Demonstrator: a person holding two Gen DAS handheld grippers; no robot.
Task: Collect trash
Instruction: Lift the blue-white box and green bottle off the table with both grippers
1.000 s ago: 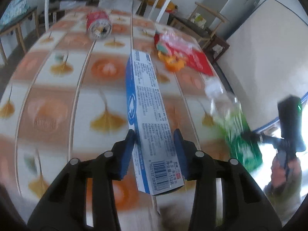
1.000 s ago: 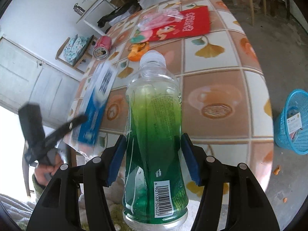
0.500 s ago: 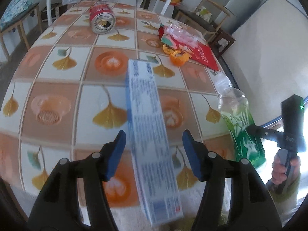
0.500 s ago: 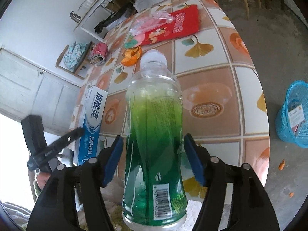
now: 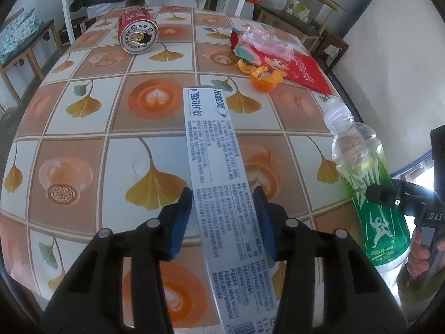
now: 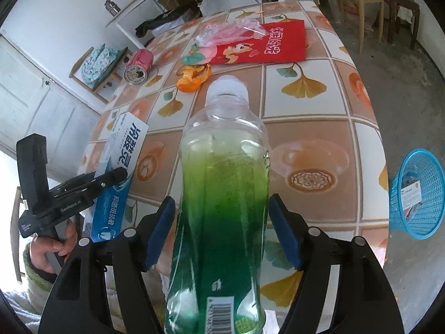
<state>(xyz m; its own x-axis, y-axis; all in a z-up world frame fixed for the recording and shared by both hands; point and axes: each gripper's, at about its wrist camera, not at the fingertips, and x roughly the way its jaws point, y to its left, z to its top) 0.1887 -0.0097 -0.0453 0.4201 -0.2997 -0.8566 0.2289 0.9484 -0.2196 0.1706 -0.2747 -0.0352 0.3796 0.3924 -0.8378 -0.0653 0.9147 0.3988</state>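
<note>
Jaws of the left gripper point(image 5: 222, 203) had just been closing and sat narrow on the long blue-and-white cardboard toothpaste box point(image 5: 214, 144), pads against its two long sides. Its long axis ran from 6 o'clock out to 12 o'clock between the fingers, far end raised above the tiled-pattern table point(image 5: 83, 128).

On the right gripper point(image 6: 222, 203) the jaws had just been opening and stood wide around the clear plastic bottle with the green label point(image 6: 225, 167). The pads looked just clear of its sides, so it seemed loosely cradled rather than clamped. The bottle also lay along the fingers, white cap at 12 o'clock, base at 6 o'clock.

Farther out on the table lay a red tin can on its side point(image 5: 138, 34) at 11 o'clock, orange peel point(image 5: 262, 79) and a red paper packet point(image 5: 300, 69) at 1 o'clock, all untouched.

The round blue plastic basket point(image 6: 397, 194) stood on the floor at 3 o'clock in the right wrist view, beyond the table edge. The right hand seemed nearer to it, so the bottle would likely go first, swung toward 3 o'clock.
</note>
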